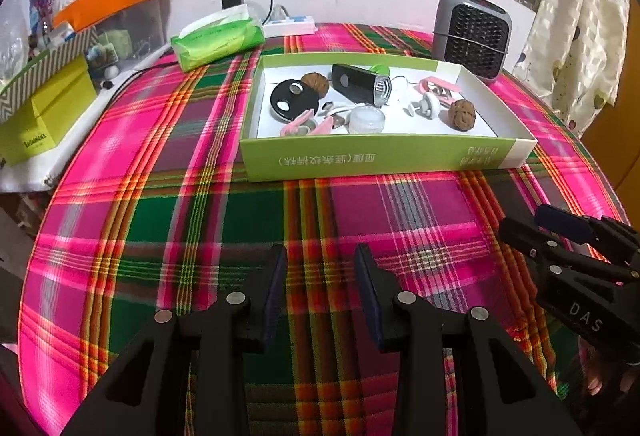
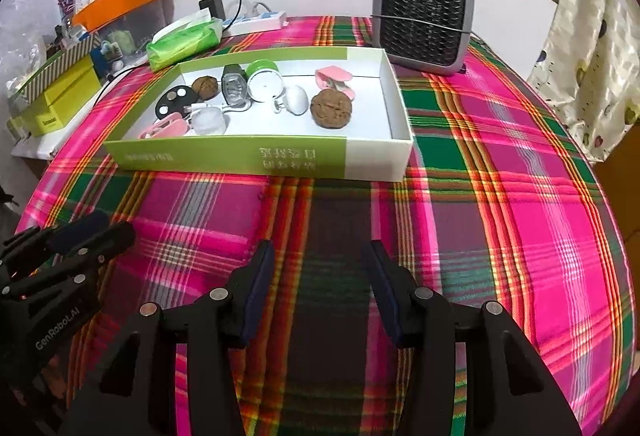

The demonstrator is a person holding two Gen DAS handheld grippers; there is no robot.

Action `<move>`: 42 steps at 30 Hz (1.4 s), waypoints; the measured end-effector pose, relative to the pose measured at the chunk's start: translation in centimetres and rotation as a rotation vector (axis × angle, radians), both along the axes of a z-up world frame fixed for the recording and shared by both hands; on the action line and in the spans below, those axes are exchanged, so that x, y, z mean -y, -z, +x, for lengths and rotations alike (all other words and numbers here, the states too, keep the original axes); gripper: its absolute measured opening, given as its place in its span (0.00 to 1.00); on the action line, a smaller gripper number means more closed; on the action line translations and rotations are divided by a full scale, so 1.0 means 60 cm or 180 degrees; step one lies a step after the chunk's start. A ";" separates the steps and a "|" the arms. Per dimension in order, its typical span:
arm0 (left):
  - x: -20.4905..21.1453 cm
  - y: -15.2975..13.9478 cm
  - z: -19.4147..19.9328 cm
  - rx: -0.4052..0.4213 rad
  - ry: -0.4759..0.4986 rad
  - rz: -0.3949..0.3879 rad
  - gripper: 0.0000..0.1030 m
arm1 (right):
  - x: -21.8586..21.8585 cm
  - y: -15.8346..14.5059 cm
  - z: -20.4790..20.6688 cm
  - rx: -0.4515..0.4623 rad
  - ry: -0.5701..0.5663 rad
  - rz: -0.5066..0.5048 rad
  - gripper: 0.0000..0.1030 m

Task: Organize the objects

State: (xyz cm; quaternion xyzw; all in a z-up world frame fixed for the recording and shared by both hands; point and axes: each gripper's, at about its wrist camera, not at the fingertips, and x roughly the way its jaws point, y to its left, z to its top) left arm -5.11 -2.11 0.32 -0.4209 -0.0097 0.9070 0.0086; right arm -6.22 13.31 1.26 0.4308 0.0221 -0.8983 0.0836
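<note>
A shallow green and white box [image 1: 376, 156] [image 2: 256, 160] lies on the plaid cloth ahead of both grippers. Inside lie two brown walnuts [image 1: 461, 115] [image 2: 331, 109], a black device [image 1: 362, 84] [image 2: 233, 86], a black disc [image 1: 293, 100], pink clips [image 1: 306, 125] [image 2: 168, 126], a clear round lid [image 1: 366, 119] [image 2: 208, 121] and white pieces [image 2: 296, 99]. My left gripper [image 1: 320, 256] is open and empty, near the table's front. My right gripper [image 2: 318, 254] is open and empty beside it; it also shows at the right of the left wrist view [image 1: 532, 224].
A grey fan heater [image 1: 472, 34] [image 2: 424, 16] stands behind the box at the right. A green tissue pack [image 1: 218, 42] [image 2: 184, 42], a power strip [image 2: 256, 21] and a charger sit at the back. Yellow-green boxes [image 1: 44, 116] and an orange-lidded bin [image 1: 116, 2] crowd the left.
</note>
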 end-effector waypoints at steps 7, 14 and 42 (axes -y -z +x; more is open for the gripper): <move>-0.007 0.000 0.004 0.0002 -0.0061 -0.0058 0.32 | -0.004 0.000 0.007 -0.0007 0.0049 0.0048 0.47; -0.007 0.000 0.005 0.0002 -0.0075 -0.0036 0.32 | -0.004 0.001 0.011 0.0000 0.0044 0.0066 0.57; -0.007 0.000 0.005 0.0002 -0.0075 -0.0037 0.33 | -0.009 0.002 0.010 0.0022 0.0152 0.0115 0.67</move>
